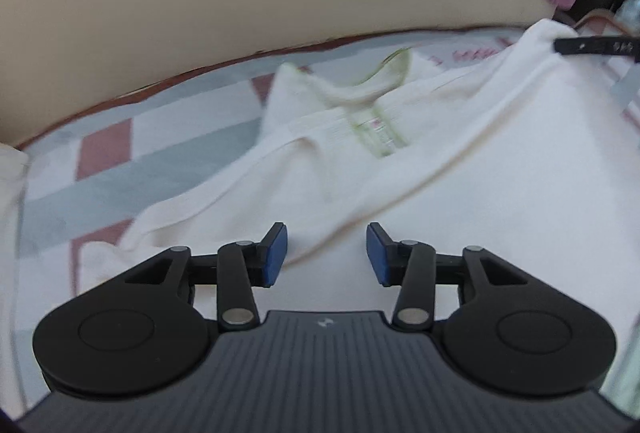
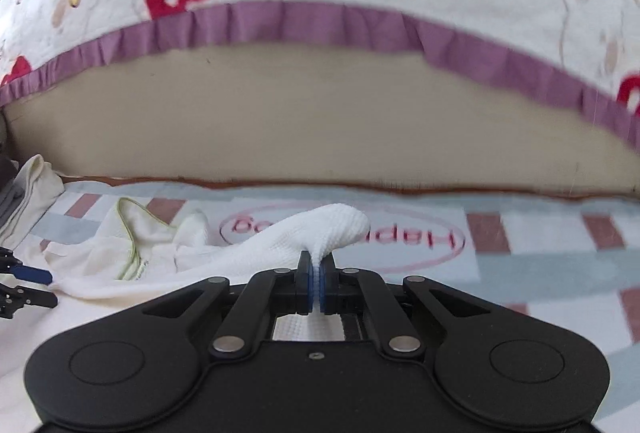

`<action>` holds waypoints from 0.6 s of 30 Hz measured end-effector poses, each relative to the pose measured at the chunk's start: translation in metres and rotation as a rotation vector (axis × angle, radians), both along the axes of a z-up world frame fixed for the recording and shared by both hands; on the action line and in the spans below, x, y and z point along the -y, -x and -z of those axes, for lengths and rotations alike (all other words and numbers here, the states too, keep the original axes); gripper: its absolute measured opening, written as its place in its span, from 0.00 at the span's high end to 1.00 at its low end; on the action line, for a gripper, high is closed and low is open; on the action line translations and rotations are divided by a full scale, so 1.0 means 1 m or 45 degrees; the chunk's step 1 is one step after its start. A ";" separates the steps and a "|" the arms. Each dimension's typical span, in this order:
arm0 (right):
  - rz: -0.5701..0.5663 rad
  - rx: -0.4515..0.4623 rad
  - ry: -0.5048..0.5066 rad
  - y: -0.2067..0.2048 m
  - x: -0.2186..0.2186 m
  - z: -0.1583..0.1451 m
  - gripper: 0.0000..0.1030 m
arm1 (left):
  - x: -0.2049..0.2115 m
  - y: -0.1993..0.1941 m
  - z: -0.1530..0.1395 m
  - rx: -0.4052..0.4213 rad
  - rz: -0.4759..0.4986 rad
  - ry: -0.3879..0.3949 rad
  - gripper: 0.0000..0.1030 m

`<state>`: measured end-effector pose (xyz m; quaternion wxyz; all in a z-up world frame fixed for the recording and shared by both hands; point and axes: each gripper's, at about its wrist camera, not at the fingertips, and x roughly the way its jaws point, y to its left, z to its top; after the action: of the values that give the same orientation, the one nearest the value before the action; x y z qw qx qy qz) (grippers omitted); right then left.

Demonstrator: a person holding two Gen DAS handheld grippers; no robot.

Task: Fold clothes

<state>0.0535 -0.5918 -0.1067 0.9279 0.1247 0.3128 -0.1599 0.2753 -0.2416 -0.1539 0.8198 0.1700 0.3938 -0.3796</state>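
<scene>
A white polo shirt (image 1: 400, 161) with a green-trimmed collar (image 1: 380, 81) lies on a checked bed sheet (image 1: 104, 169). My left gripper (image 1: 326, 257) is open and hovers just above the shirt's body, its blue pads (image 1: 276, 253) apart and holding nothing. My right gripper (image 2: 317, 289) is shut on a bunched white edge of the shirt (image 2: 332, 229) and lifts it off the sheet. The right gripper's finger shows at the right edge of the left wrist view (image 1: 592, 47). The left gripper's open fingers (image 2: 32, 277) show at the left edge of the right wrist view.
A beige headboard panel (image 2: 320, 129) runs along the far side of the bed. A white quilt with red prints and a purple frill (image 2: 320, 21) hangs above it. Folded pale clothes (image 2: 28, 189) lie at the far left. The sheet bears a pink round logo (image 2: 432, 237).
</scene>
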 end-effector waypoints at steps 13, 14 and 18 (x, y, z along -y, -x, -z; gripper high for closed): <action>0.226 -0.144 -0.242 0.012 0.031 0.051 0.93 | -0.006 -0.023 0.009 -0.008 0.057 -0.051 0.36; 0.224 -0.136 -0.232 0.012 0.031 0.050 0.93 | -0.006 -0.024 0.010 -0.028 0.062 -0.044 0.38; 0.220 -0.081 -0.128 0.011 0.024 0.038 0.94 | -0.007 -0.021 0.003 0.037 -0.050 -0.010 0.98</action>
<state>0.0421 -0.6153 -0.1450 0.8928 0.1924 0.3379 -0.2274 0.2962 -0.2350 -0.1567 0.8320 0.1709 0.3865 -0.3593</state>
